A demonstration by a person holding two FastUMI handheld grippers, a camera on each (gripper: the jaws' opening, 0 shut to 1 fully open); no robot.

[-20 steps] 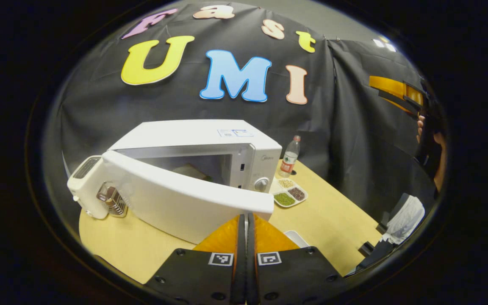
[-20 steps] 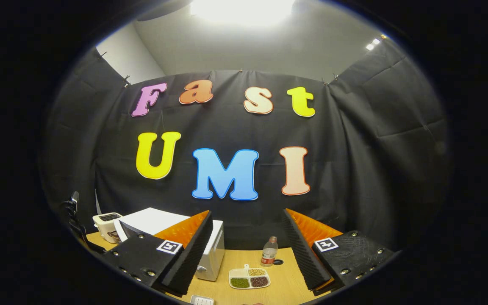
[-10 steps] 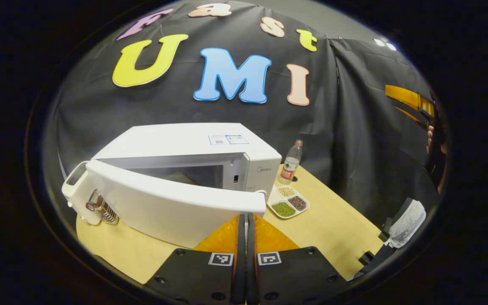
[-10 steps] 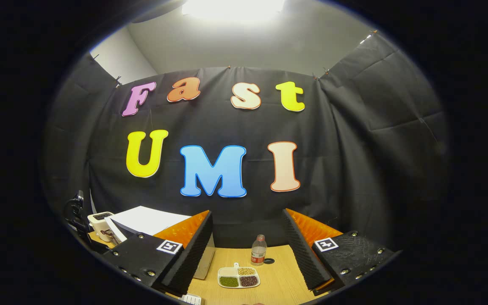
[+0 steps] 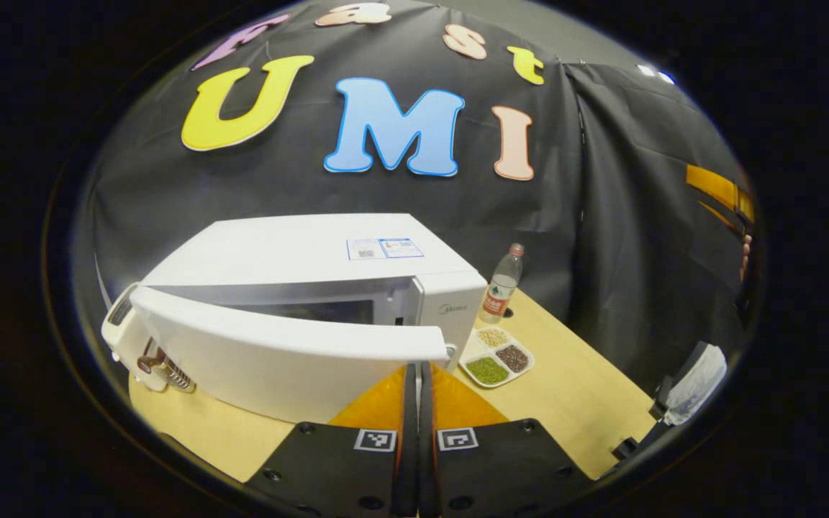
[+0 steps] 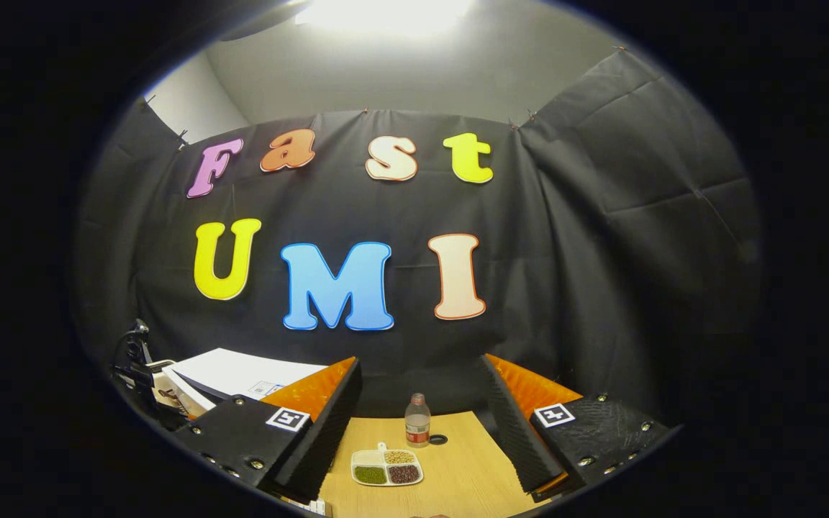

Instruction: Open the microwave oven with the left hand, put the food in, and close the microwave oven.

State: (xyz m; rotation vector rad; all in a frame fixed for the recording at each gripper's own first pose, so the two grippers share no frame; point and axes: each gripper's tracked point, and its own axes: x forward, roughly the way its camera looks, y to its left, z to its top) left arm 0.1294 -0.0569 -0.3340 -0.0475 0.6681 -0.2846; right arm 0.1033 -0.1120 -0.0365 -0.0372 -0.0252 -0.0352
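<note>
The white box-shaped microwave oven (image 5: 314, 273) stands toward the left edge of the pale wooden tabletop (image 5: 565, 388), its stiff hinged door (image 5: 278, 352) ajar. It should swing lightly; push near its free edge. The left gripper (image 5: 418, 381), fingers pressed together holding nothing, noses against that edge. The right gripper (image 6: 420, 417) hovers wide open, empty, above a white compartment dish of beans (image 6: 386, 468).

In the left gripper view the left gripper (image 5: 418, 374) points forward, its two fingers pressed flat together with no gap. In the right gripper view the right gripper (image 6: 422, 424) is held level, its fingers spread wide apart, nothing between them.
</note>
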